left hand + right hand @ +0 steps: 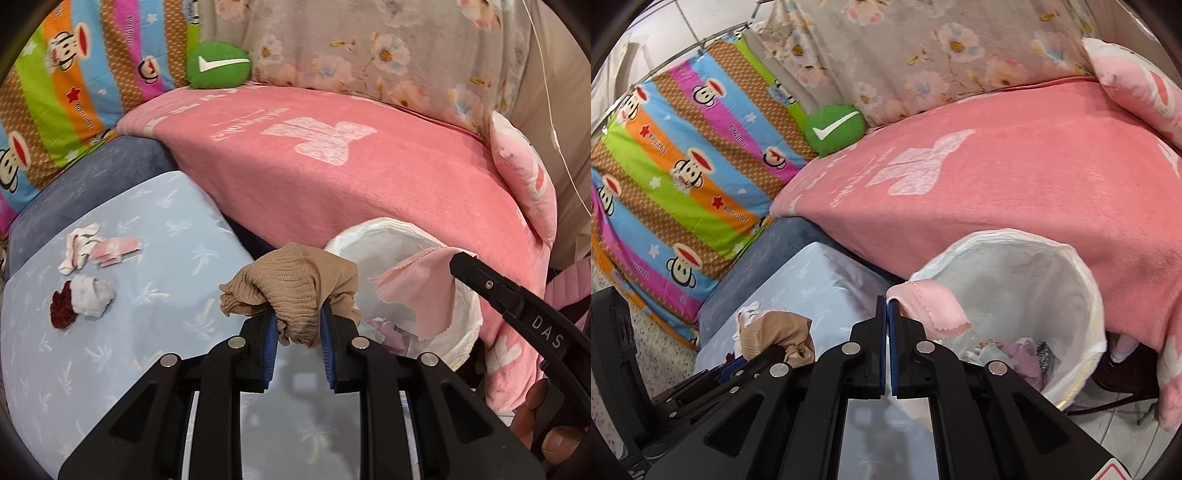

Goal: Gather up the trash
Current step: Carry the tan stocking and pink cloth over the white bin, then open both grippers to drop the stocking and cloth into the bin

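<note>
My left gripper [298, 317] is shut on a crumpled tan cloth [295, 284], held above the light blue cushion [155, 325] beside the bin. My right gripper [887, 306] is shut on a pink cloth scrap [931, 306], held over the near rim of the white-lined trash bin [1082, 284]. The bin [469, 325] holds several scraps. The pink scrap [424, 291] and right gripper arm show at right in the left wrist view. Left on the cushion lie white and pink scraps [96, 247] and a white wad with dark red fabric [83, 299].
A pink blanket [351, 177] covers the sofa behind the bin. A green check-mark cushion [218, 66], a striped monkey-print cover [66, 96] and a floral cover [369, 48] lie at the back. A pink pillow [524, 173] is at right.
</note>
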`<state>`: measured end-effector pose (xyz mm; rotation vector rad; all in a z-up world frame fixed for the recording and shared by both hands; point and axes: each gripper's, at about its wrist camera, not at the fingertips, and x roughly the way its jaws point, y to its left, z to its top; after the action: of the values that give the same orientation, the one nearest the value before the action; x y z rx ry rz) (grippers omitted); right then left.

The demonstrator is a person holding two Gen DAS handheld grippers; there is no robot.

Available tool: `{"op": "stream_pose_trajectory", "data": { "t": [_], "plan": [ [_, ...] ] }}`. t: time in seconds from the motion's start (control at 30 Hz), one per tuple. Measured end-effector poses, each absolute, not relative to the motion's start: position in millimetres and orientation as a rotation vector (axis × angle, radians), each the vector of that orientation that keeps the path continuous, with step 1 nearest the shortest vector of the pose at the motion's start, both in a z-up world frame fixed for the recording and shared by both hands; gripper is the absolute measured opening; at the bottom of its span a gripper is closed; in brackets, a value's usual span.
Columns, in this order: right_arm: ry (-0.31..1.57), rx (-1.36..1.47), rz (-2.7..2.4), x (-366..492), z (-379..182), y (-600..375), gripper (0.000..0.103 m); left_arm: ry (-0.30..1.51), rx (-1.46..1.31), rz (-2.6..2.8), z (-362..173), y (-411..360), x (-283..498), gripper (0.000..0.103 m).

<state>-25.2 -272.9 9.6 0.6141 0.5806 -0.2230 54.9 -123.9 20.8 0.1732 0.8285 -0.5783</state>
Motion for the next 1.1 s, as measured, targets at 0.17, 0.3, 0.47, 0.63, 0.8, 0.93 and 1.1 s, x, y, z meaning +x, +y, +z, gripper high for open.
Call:
{"op": "stream_pose_trajectory", "data": {
  "t": [0.17,0.3,0.47,0.63,0.8,0.93,1.1],
  "plan": [
    [0.58,0.644,-0.253,-36,0,-296,0.003,0.838,0.207,-0.617,16,-148,49,0.021],
    [0.584,0.656,-0.265,-39,-5,-305,0.003,0.845,0.223,-0.645,13,-161,48,0.022],
    [0.581,0.664,-0.282,-42,-8,-311,0.003,0.853,0.22,-0.671,13,-171,47,0.025],
    [0.576,0.668,-0.301,-45,-8,-309,0.01,0.841,0.199,-0.639,16,-172,49,0.065],
    [0.577,0.667,-0.301,-45,-7,-310,0.011,0.825,0.182,-0.621,21,-166,49,0.07],
    [0.58,0.657,-0.291,-43,-6,-307,0.012,0.831,0.166,-0.606,20,-161,51,0.07],
    [0.589,0.639,-0.278,-39,-4,-301,0.014,0.83,0.15,-0.591,20,-151,51,0.07]
  ]
}}
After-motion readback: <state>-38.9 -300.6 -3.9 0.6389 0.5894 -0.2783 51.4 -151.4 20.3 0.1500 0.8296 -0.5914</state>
